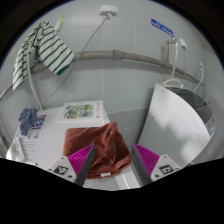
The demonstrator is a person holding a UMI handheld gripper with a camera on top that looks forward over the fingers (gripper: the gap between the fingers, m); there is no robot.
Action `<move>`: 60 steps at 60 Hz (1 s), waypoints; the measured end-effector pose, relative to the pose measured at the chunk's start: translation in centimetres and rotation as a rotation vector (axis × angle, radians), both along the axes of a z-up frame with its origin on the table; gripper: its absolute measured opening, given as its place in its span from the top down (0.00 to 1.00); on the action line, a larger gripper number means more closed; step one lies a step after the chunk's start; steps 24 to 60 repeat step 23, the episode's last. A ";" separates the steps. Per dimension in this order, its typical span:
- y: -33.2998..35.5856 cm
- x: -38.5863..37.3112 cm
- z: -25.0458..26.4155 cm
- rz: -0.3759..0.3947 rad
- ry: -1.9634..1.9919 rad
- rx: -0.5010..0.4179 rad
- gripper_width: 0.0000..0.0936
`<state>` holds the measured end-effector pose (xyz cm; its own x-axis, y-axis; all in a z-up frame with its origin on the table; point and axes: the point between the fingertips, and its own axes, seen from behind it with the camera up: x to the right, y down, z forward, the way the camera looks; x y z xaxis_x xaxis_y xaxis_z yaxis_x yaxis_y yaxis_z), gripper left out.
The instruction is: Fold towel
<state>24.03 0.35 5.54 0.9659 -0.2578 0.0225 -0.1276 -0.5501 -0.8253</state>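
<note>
A rust-brown towel (98, 145) lies crumpled on a white counter (120, 182). Its near part sits between my fingers and the rest reaches just ahead of them. My gripper (114, 165) is open, low over the towel's near edge. The left pad (80, 158) overlaps the towel's left side. The right pad (149, 158) stands apart from the cloth over bare counter. The fingers do not press on the towel.
A white panel (178, 125) leans just beyond the right finger. A green-and-white striped cloth (45, 47) hangs on the tiled wall, beyond the left finger. A printed box (82, 111) and a blue-and-white item (28, 121) sit beyond the towel, to its left.
</note>
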 end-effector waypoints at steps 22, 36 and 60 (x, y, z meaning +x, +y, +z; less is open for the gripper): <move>-13.8 -5.6 8.0 -0.029 -0.018 0.103 0.09; -14.5 -5.7 8.2 -0.033 -0.018 0.105 0.09; -14.5 -5.7 8.2 -0.033 -0.018 0.105 0.09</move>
